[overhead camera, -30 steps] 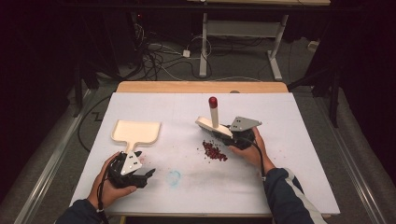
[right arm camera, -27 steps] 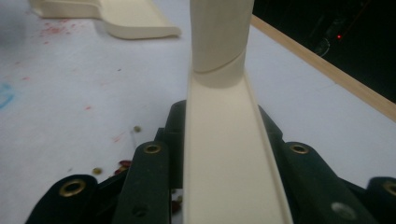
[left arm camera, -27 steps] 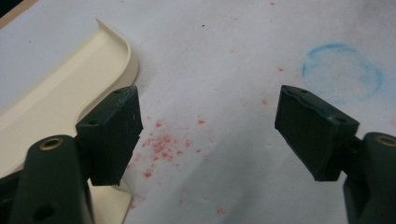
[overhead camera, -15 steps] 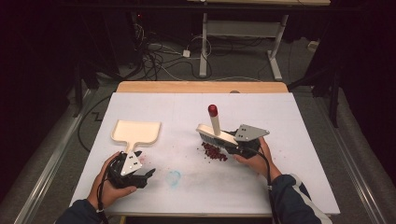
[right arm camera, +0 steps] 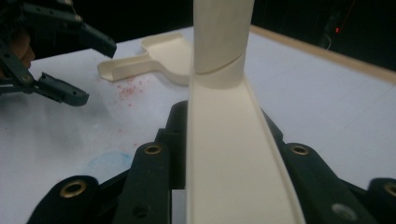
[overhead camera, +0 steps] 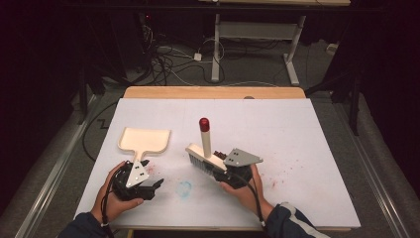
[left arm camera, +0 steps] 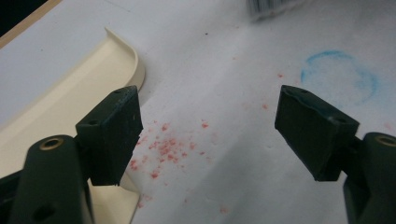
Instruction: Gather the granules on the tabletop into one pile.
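- The right gripper (overhead camera: 220, 167) was clamped on the brush (overhead camera: 202, 156), its jaws narrow around the cream back of the brush head; the handle with its red tip stood upright.
- The brush sat near the middle of the table (overhead camera: 307, 148), slightly toward the front edge, with the dark red crumbs (overhead camera: 221, 155) touching its bristles on the right side.
- The left gripper (overhead camera: 148, 184) rested near the front left corner with its jaws wide and nothing between them; the dustpan handle lay just beside its left jaw.
- The dustpan (overhead camera: 144, 140) lay flat toward the left edge, mouth pointing to the back edge.
- Faint red specks (left arm camera: 163, 147) marked the table beside the dustpan handle.
- Judged step: sweeping the crumbs toward the dustpan.
- To do it well: keep the bristles flat on the table, stay behind the pile, and stroke slowly so the crumbs do not scatter.
- The left gripper should probably grip the dustpan handle and hold its lip down before the pile arrives.
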The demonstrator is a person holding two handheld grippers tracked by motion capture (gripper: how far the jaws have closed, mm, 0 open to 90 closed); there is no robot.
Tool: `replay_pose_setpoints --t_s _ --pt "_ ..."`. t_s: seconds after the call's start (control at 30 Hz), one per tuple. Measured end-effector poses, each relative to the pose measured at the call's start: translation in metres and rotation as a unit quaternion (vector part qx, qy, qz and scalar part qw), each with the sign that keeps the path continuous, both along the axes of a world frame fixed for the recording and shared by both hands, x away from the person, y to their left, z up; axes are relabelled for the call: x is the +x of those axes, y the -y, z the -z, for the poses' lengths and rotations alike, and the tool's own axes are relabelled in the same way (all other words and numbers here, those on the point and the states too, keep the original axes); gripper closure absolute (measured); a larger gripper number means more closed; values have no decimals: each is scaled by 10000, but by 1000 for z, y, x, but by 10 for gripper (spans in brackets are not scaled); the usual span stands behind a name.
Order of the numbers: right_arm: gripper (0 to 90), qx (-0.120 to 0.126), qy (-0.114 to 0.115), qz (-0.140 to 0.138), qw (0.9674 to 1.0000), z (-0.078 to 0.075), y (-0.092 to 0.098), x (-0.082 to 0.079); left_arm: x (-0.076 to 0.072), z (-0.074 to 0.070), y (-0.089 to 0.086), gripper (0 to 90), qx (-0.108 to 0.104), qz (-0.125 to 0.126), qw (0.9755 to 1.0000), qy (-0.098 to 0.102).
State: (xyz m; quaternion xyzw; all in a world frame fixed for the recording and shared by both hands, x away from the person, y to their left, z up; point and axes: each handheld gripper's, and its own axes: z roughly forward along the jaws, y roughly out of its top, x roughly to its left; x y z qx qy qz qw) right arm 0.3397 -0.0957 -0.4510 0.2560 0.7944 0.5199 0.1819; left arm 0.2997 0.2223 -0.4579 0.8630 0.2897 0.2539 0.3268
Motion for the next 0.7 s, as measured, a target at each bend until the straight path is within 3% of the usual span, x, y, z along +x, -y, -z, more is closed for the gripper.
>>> replay_pose_setpoints --t_s 0.1,0.3,0.37,0.47,0.57,0.7 --pt "678 -132 -65 85 9999 11 -8 -1 0 0 -1 221 5 12 10000 8" --pt "678 -121 18 446 9989 12 8 14 0 0 -1 220 12 21 10000 -7" --pt "678 -85 -59 691 9976 12 15 19 -1 0 -1 220 9 29 10000 -8" --pt "678 -153 -27 820 9965 10 23 20 0 1 0 221 20 30 10000 -13" --pt "678 -220 8 903 9957 5 29 19 0 1 0 221 10 34 10000 -23" --pt "678 -97 5 943 9955 -2 38 18 -1 1 0 221 17 49 10000 -20"
